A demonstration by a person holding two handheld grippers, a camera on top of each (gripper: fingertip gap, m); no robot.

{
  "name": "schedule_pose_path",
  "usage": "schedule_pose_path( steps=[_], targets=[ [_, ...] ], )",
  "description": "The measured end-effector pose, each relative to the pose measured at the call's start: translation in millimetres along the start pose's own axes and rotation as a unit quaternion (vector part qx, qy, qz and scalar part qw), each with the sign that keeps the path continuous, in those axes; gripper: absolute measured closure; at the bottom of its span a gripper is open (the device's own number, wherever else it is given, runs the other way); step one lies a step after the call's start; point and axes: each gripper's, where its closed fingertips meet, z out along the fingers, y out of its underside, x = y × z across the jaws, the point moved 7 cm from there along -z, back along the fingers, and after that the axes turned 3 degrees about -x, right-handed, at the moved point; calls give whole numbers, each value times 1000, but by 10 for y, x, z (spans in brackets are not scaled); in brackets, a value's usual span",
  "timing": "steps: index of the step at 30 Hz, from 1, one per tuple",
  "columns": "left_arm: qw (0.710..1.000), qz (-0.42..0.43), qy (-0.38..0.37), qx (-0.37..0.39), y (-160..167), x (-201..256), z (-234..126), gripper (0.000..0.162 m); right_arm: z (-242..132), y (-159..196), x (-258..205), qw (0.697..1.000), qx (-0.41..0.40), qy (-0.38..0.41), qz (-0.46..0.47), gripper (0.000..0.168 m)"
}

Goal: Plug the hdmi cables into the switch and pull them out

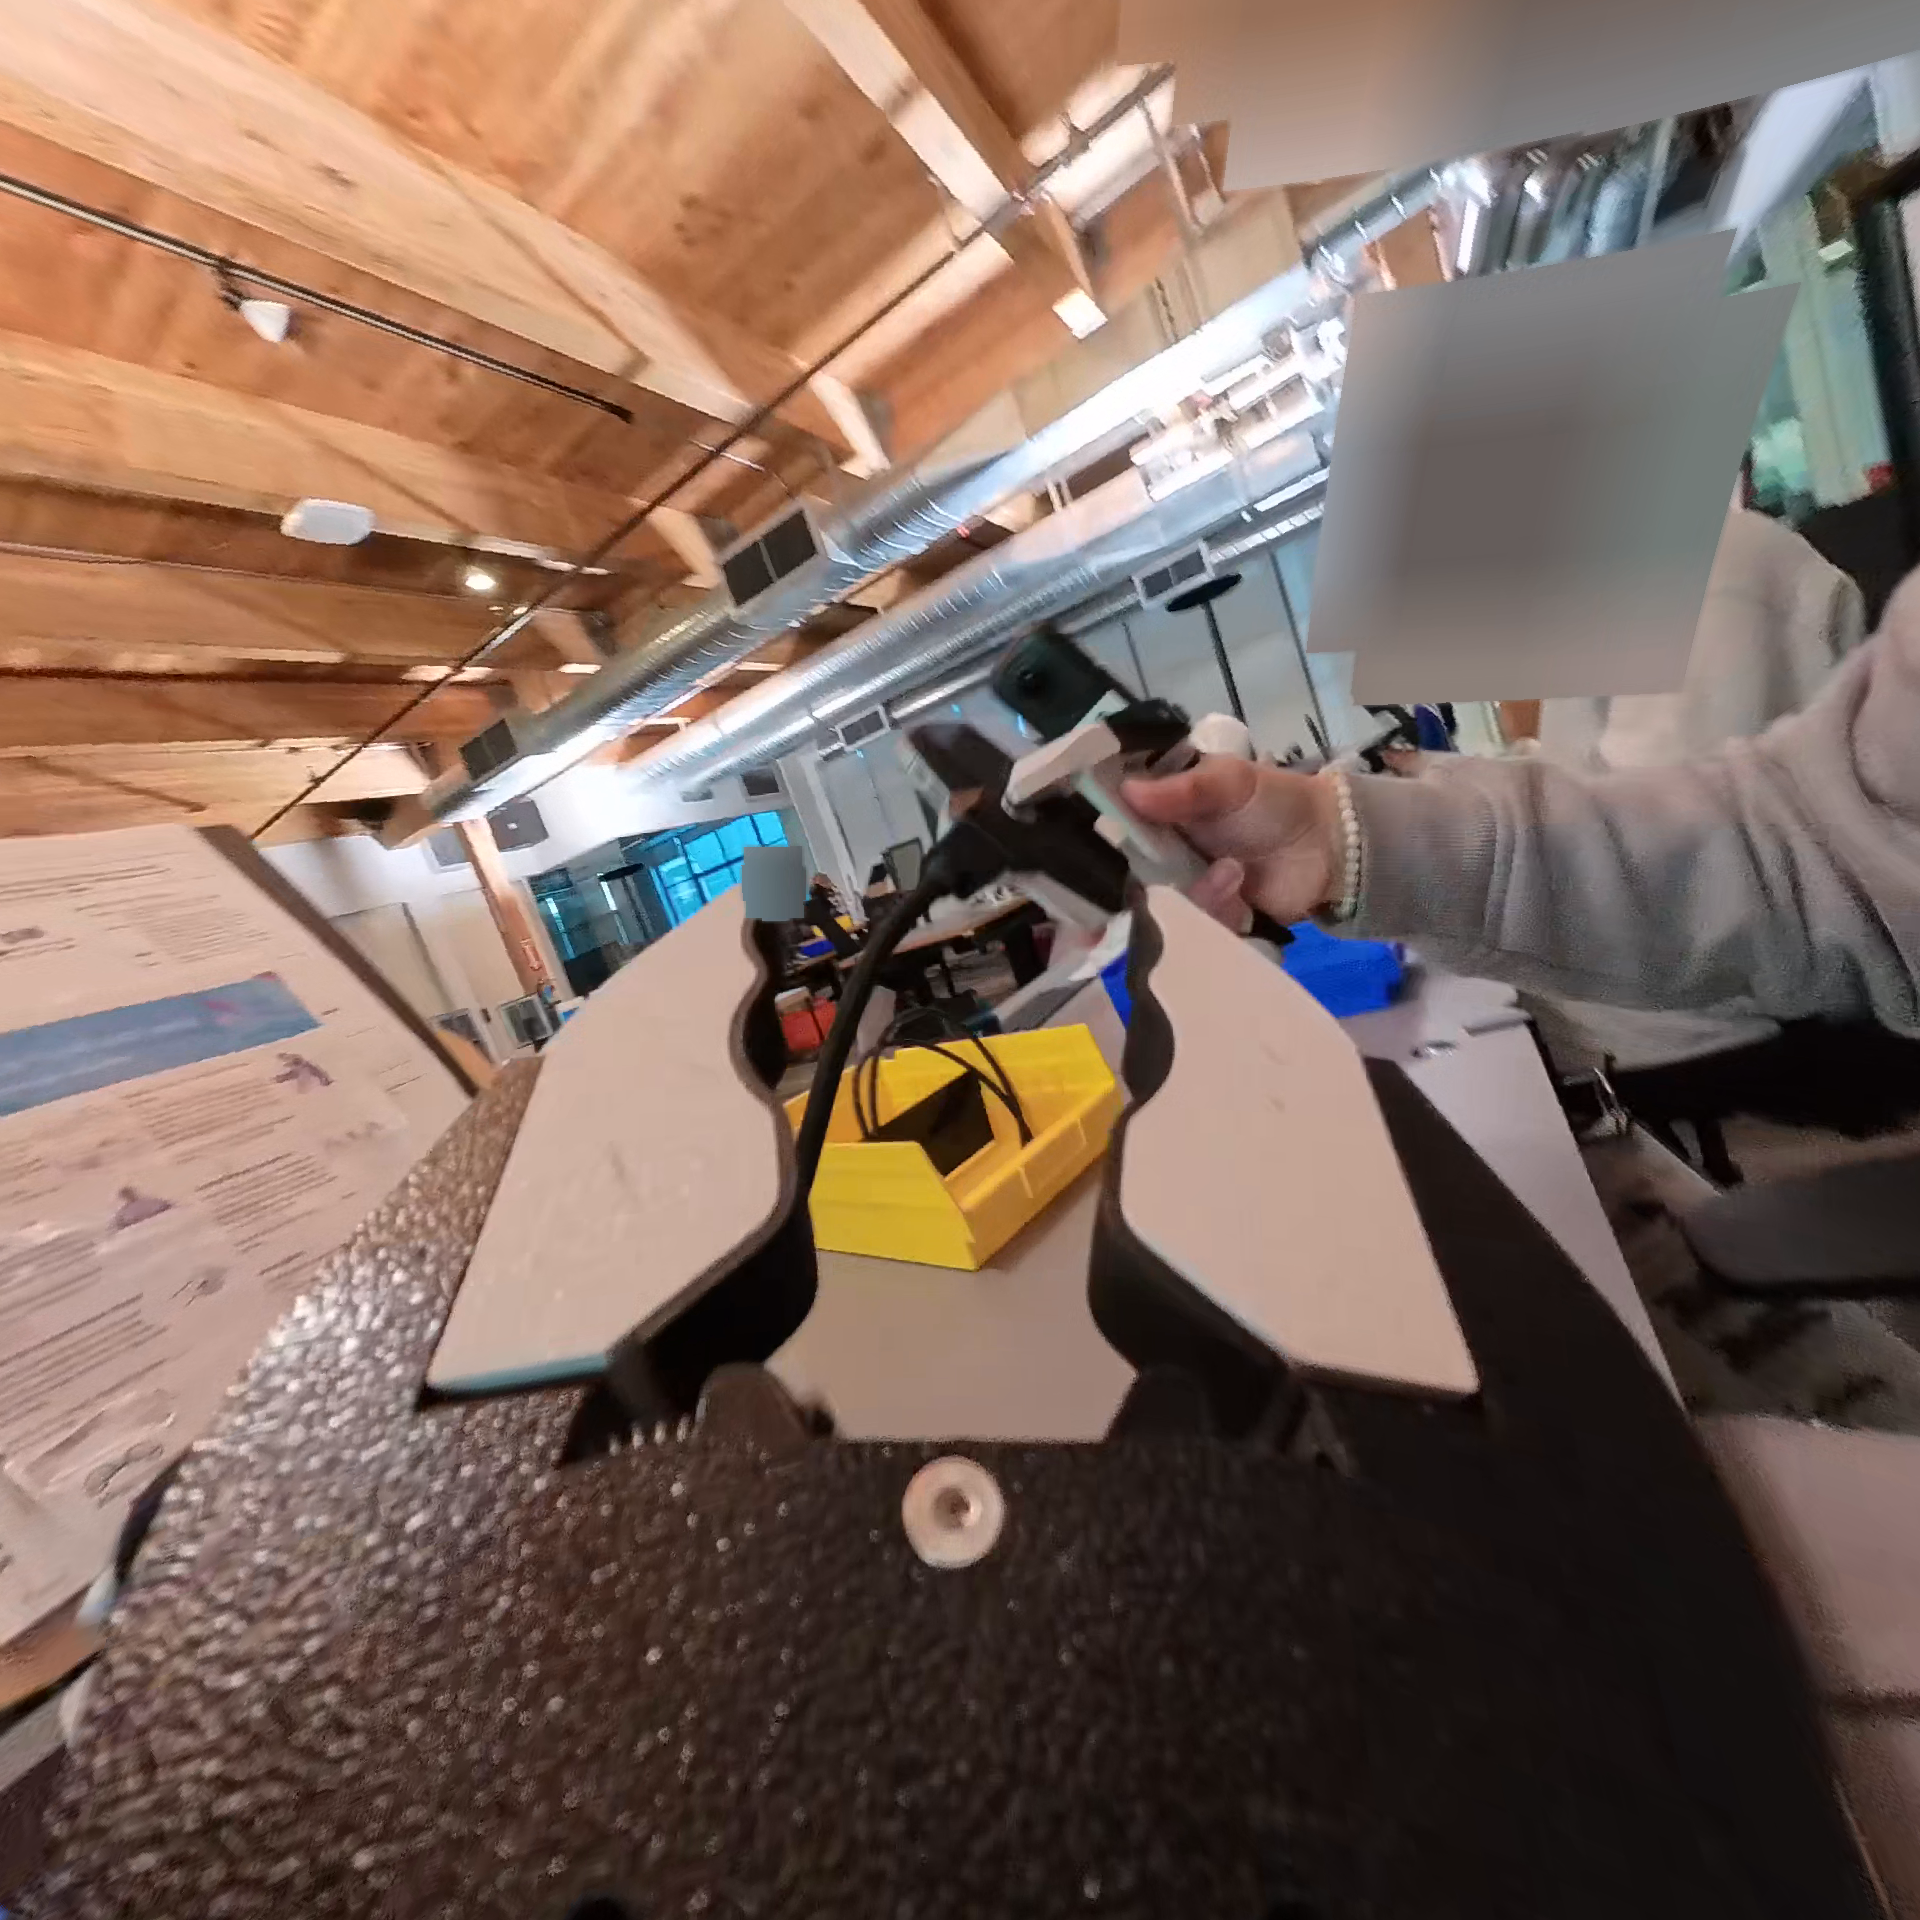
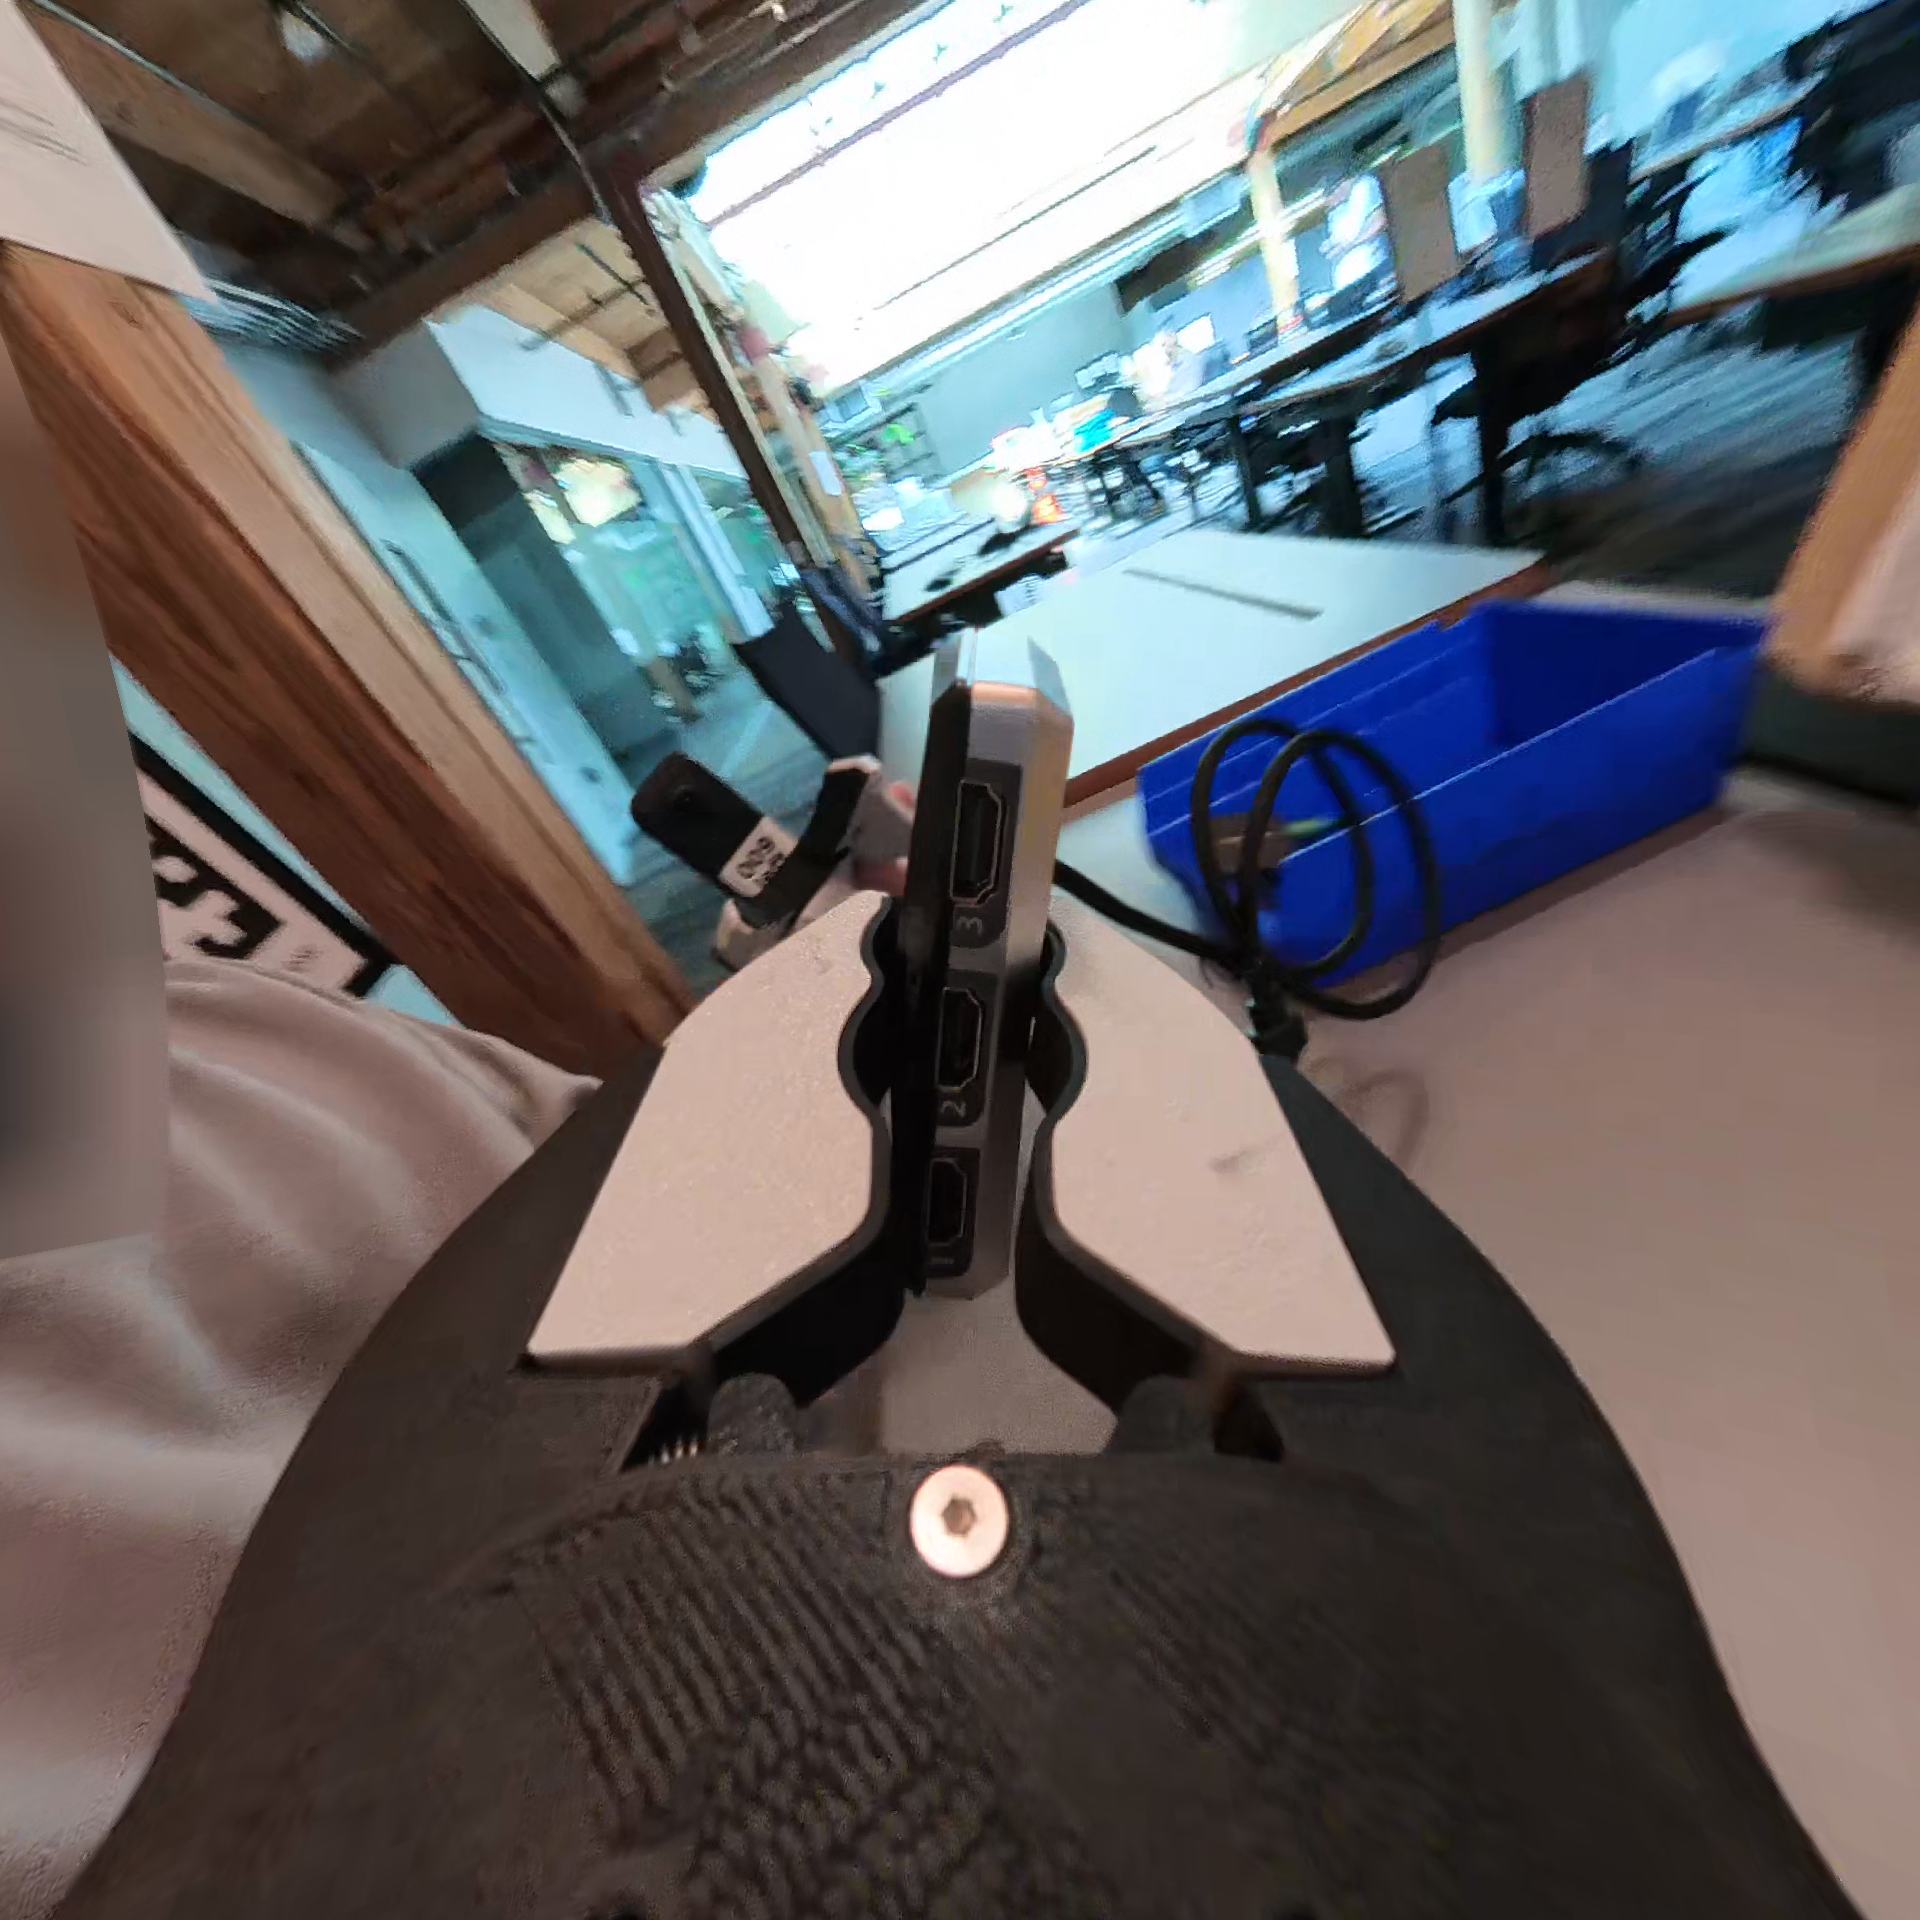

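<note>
Between the right gripper [image 2: 961,1049] jaws the switch [image 2: 982,997] sits clamped edge-on, 3 ports empty. Left gripper [image 1: 940,1023] jaws stand apart, holding nothing. Farther off, cables [image 2: 1314,862] lie by the blue bin [image 2: 1538,748]: keep the switch steady, align each plug squarely.

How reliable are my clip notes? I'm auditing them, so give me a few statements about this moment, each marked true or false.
1. The right gripper is shut on the switch. True.
2. All three ports facing the right wrist camera have cables plugged in. False: all three are empty.
3. The left gripper is open and holds nothing. True.
4. The yellow bin is empty. False: black cables lie in it.
5. A coiled black cable hangs over the front of the blue bin. True.
</note>
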Motion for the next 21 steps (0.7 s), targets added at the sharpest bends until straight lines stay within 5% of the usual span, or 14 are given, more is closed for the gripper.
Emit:
schedule_pose_path(
  steps=[10, 21],
  targets=[
    [996, -79, -41, -23, 401, -269, -132, 105, -1335, -1406, 523, 955, -42, 265, -130, 145],
    [990, -134, -11, -47, 687, -243, -30, 109, -2303, -1789, 1825, 873, -232, 428, -43, 146]
  ],
)
